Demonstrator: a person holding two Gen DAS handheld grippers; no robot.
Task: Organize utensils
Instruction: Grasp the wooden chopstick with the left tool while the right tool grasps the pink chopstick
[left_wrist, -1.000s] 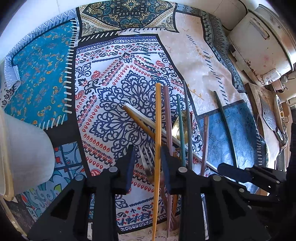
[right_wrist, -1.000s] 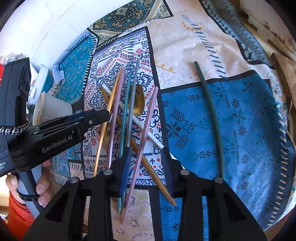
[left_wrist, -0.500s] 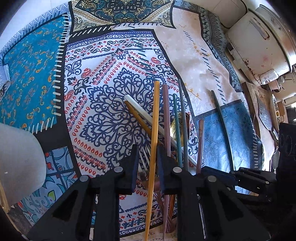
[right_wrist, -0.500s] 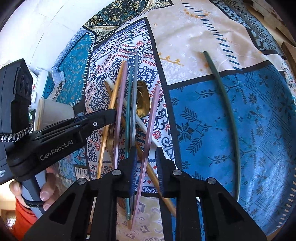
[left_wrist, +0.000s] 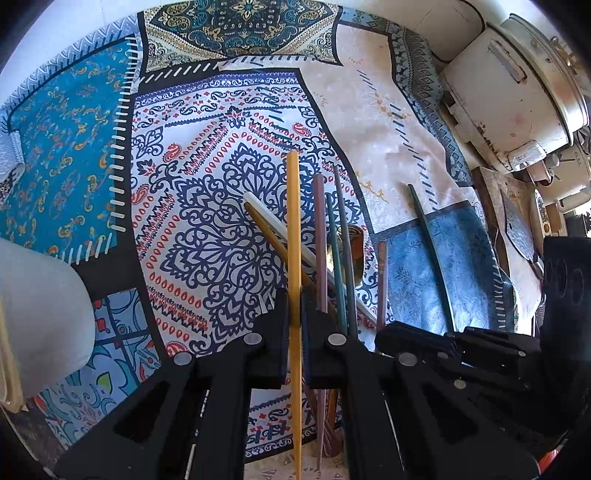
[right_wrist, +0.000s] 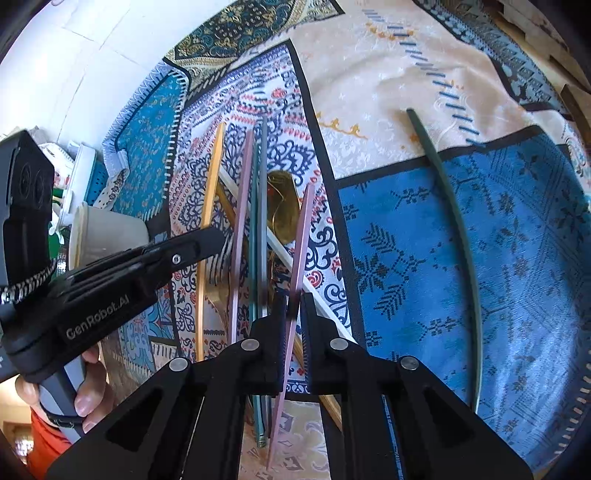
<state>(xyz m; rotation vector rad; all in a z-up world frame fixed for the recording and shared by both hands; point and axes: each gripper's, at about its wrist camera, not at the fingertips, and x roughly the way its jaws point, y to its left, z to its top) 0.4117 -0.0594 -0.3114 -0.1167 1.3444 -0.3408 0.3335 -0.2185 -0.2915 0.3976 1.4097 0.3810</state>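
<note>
A pile of utensils lies on the patterned cloth (left_wrist: 207, 206): coloured chopsticks, a gold spoon (right_wrist: 284, 206) and a gold fork (right_wrist: 218, 266). My left gripper (left_wrist: 294, 317) points down, its jaws closing tight on the yellow chopstick (left_wrist: 293, 221), pads pressed on both sides. In the right wrist view my right gripper (right_wrist: 294, 314) has its jaws closing tight on a pink chopstick (right_wrist: 301, 243) at the pile's right side. A second pink chopstick (right_wrist: 242, 206) and teal ones (right_wrist: 255, 221) lie between them. One dark green chopstick (right_wrist: 454, 229) lies apart on the blue patch.
A white cup (left_wrist: 40, 317) stands at the left, close to the left gripper. A white appliance (left_wrist: 498, 92) and a wooden board (left_wrist: 517, 221) sit at the far right. A person's hand (right_wrist: 88, 398) holds the left gripper's handle.
Both grippers' jaws have come together, the left onto the yellow chopstick and the right onto the pink one. Neither hand has shifted much.
</note>
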